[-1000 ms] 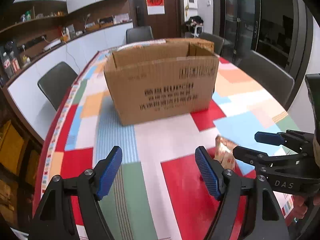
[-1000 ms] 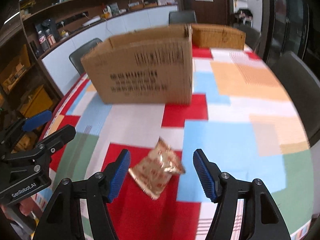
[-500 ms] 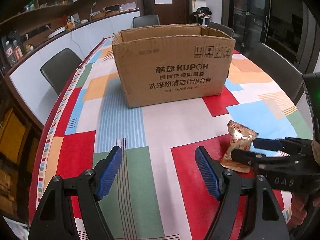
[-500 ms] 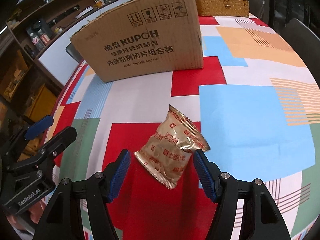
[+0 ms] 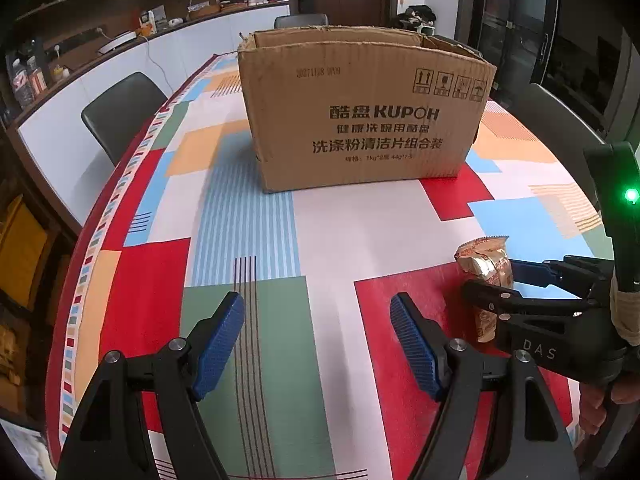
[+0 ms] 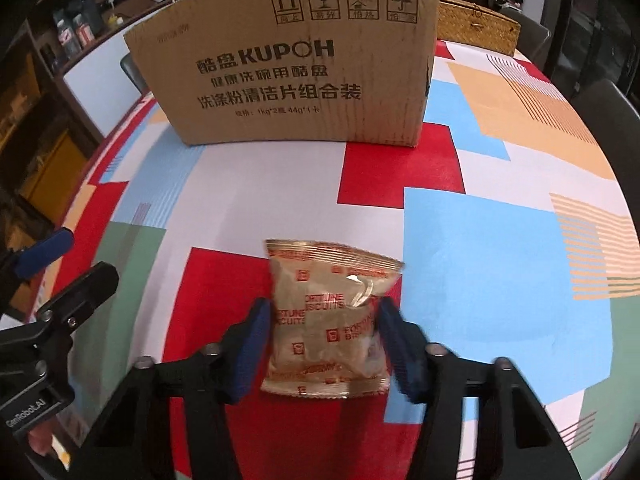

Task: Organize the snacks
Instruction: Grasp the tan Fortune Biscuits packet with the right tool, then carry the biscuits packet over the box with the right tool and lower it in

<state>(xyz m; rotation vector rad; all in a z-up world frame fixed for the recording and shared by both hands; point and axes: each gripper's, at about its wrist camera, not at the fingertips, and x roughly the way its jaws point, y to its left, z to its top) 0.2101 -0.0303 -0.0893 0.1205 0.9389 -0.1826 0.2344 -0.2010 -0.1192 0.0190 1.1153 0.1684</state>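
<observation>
The right claw (image 6: 322, 334) pinches the packet (image 6: 328, 320) just above the table (image 6: 500, 240), the left claw (image 5: 318, 338) gaping empty, and the slick puffy foil could slip free before reaching the box (image 6: 296, 64).

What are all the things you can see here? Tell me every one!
Gold foil biscuit packet: one, gold with red print, between the right gripper's pads, near edge of the table.
Brown cardboard box: one, brown with dark print, open top, standing mid-table.
Woven straw basket: one, tan, behind the box on the right.
Patchwork tablecloth: one, red, blue, green, orange and white, covering the table.
Grey chairs: at least three, dark grey, around the table.
White counter: one, along the left wall, with dark shelves of small items above.
Left gripper: black with blue pads, open, holding nothing.
Right gripper: black with blue pads, closed on the packet.
</observation>
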